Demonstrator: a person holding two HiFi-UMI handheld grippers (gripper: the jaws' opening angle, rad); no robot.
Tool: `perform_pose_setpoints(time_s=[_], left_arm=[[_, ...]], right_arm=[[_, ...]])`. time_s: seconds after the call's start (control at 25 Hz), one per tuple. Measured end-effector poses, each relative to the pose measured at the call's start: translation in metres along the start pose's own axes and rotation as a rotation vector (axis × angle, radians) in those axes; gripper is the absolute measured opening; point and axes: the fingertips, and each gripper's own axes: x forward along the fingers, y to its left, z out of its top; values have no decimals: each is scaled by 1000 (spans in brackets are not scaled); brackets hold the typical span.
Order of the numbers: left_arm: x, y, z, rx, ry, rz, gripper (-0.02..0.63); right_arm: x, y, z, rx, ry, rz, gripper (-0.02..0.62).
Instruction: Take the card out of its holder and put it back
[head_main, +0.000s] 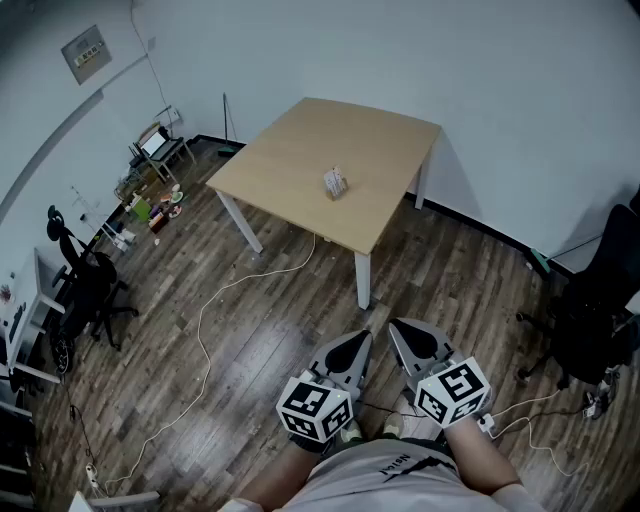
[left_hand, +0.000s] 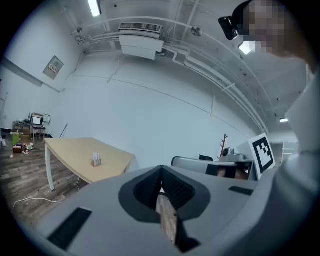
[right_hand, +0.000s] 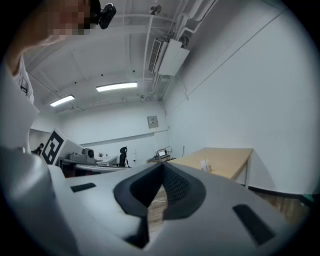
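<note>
A small card holder (head_main: 335, 183) with a white card standing in it sits near the middle of a light wooden table (head_main: 290, 150), far ahead of me. Both grippers are held low, close to the person's body, well short of the table. My left gripper (head_main: 361, 339) is shut with nothing between its jaws, and so is my right gripper (head_main: 396, 327). From the left gripper (left_hand: 161, 170) the card holder (left_hand: 96, 160) shows small on the table (left_hand: 70, 150). The right gripper (right_hand: 161, 167) sees the holder (right_hand: 204, 165) on the table (right_hand: 227, 156) at its right.
Wood-plank floor (head_main: 250, 330) lies between me and the table, with a white cable (head_main: 205, 340) trailing across it. A black office chair (head_main: 85, 285) stands at the left, another (head_main: 600, 300) at the right. Clutter and a small stand (head_main: 155, 180) line the left wall.
</note>
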Motion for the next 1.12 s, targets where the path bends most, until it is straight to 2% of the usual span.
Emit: perform_pose_setpoints(time_s=[0.28, 0.72, 1.12], left_arm=[[-7, 10, -1, 4, -4, 6, 12], [-31, 67, 4, -19, -19, 56, 12], [-33, 102, 8, -24, -13, 36, 12]], right_arm=[[3, 6, -1, 40, -17, 16, 12], [32, 13, -4, 57, -43, -33, 13], [65, 28, -10, 42, -36, -39, 14]])
